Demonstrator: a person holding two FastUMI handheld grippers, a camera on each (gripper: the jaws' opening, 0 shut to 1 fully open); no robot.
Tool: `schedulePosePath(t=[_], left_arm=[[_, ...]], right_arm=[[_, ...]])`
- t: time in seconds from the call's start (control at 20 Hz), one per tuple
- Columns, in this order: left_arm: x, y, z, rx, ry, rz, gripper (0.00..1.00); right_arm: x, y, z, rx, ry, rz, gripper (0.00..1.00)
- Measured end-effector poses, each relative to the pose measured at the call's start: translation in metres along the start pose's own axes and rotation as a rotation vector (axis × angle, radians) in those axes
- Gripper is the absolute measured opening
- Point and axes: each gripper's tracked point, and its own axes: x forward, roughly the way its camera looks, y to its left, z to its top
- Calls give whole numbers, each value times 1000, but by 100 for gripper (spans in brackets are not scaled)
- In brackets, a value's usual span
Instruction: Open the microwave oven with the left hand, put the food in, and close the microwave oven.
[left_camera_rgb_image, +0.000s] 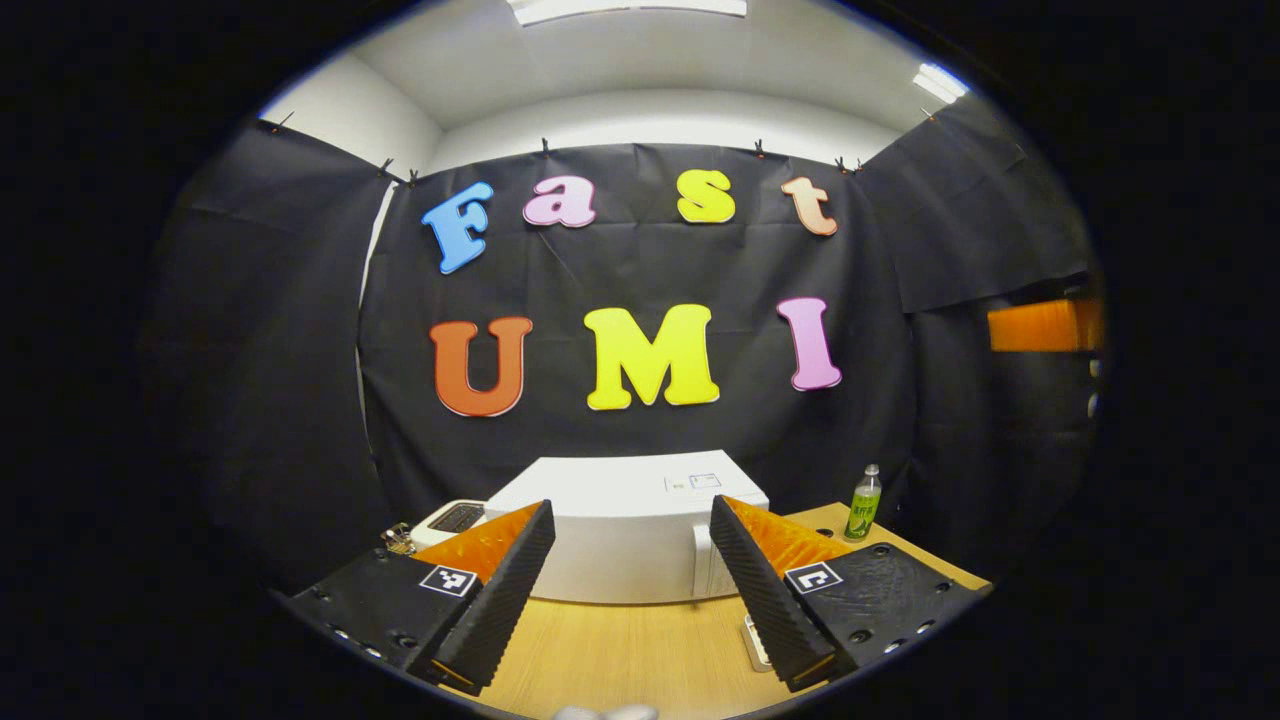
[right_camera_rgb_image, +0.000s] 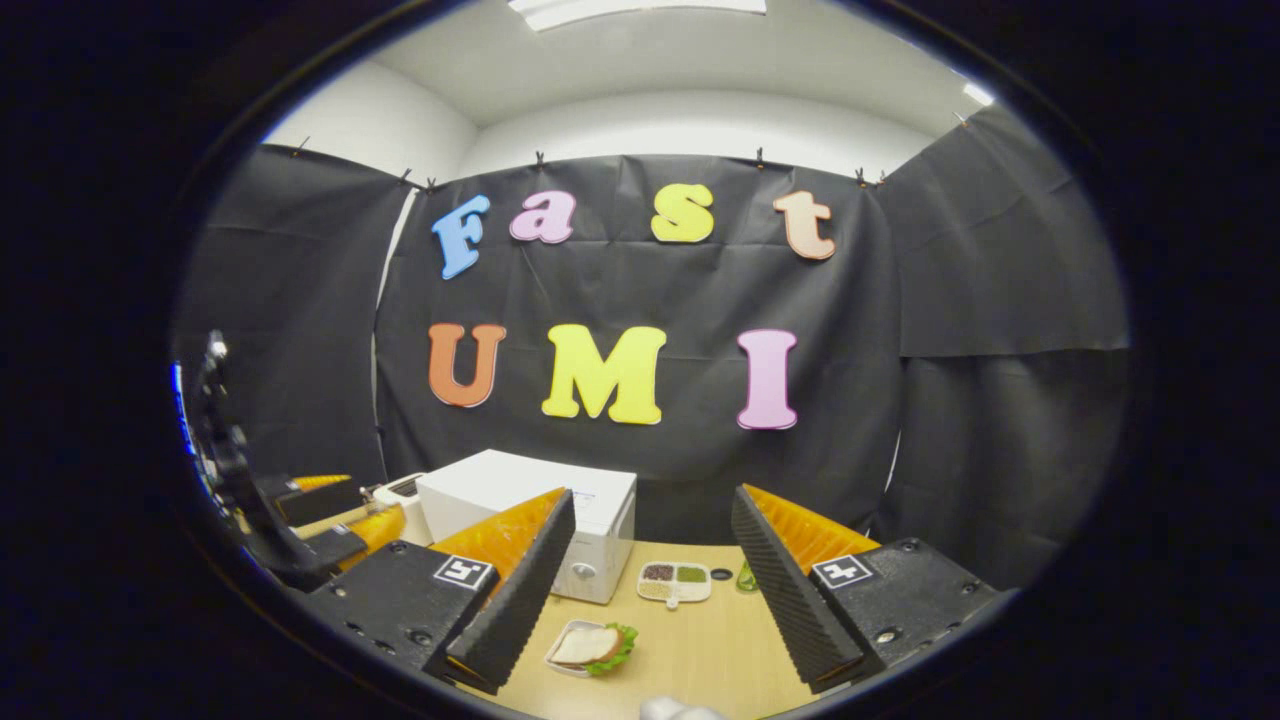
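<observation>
Your microwave (left_camera_rgb_image: 630, 530) sits shut at the table's (right_camera_rgb_image: 700, 650) back; the sandwich plate (right_camera_rgb_image: 590, 647) lies near its front. Your left gripper (left_camera_rgb_image: 632, 580) and right gripper (right_camera_rgb_image: 650, 600) both gape, empty. Swing the door carelessly and you could sweep the plate.

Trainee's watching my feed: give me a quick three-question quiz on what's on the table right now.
1. True or false: the microwave door is shut.
2. What sits on the small plate near the right gripper?
3. The left gripper is: A open, B shut on the bottle.

Key: 1 true. 2 a sandwich with lettuce. 3 A; the right gripper is open too.
</observation>
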Motion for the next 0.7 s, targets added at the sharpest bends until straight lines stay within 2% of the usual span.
schedulePosePath(t=[0.05,0.1,0.15,0.2,0.5,0.55,0.6,0.65,0.7], left_arm=[[12,-10,-11,-3,2,-14,96],[27,-20,-22,-1,2,-31,96],[39,-28,-33,-5,-5,-36,96],[54,-35,-48,-6,14,-42,96],[140,-62,-117,-40,85,-35,96],[154,-65,-129,-38,103,-34,96],[166,-67,-139,-35,107,-28,96],[175,-69,-151,-47,127,-27,89],[184,-71,-161,-57,142,-26,96]], right_arm=[[-1,-5,2,3,2,-9,100],[-2,-11,4,3,7,-19,100],[-3,-15,7,-1,13,-31,93],[-5,-20,9,-13,15,-42,92],[-12,-42,11,-88,35,-106,93],[-13,-45,9,-91,39,-115,100],[-13,-48,6,-94,49,-126,96],[-13,-52,2,-94,61,-138,96],[-13,-54,1,-86,63,-143,96]])
